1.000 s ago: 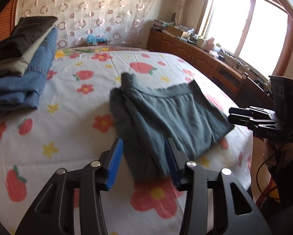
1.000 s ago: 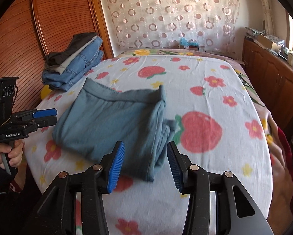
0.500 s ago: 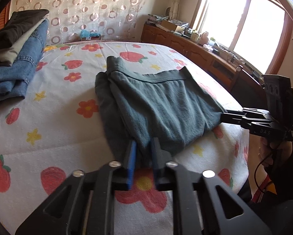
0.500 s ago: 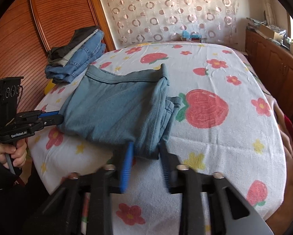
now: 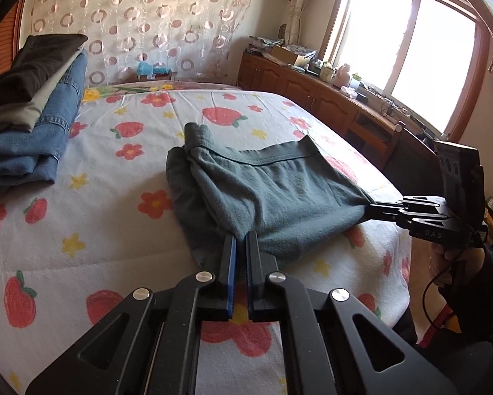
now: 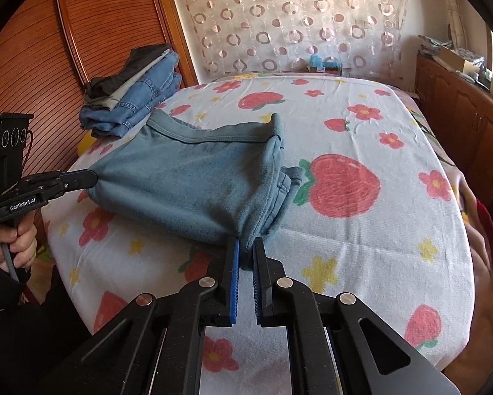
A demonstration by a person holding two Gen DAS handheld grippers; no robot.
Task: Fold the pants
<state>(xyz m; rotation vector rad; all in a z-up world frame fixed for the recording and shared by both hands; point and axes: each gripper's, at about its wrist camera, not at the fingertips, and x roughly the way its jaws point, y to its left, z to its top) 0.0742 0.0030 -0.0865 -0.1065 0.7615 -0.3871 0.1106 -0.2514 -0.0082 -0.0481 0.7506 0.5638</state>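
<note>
Grey-blue pants [image 5: 272, 191], folded in half, lie on the strawberry-print bed sheet [image 5: 114, 230] with the waistband on the far side. My left gripper [image 5: 241, 235] is shut on the near left corner of the pants and pulls the fabric into a peak. In the right wrist view the pants [image 6: 187, 177] are stretched between both tools: my right gripper [image 6: 245, 242] has its jaws closing, pads pressed on the near right corner, and the left gripper [image 6: 93, 176] pinches the far left corner. The right gripper [image 5: 369, 209] also shows from the side in the left wrist view.
A pile of folded jeans and dark trousers [image 5: 32, 125] sits at the bed's far left, next to a wooden wardrobe [image 6: 32, 49]. A low wooden cabinet [image 5: 312, 98] runs under the window. A person's hand [image 6: 12, 240] grips the left tool.
Both grippers went from wide open to shut on the near corners of the pants. The pinched corners now rise off the sheet and the fabric between them is taut.
</note>
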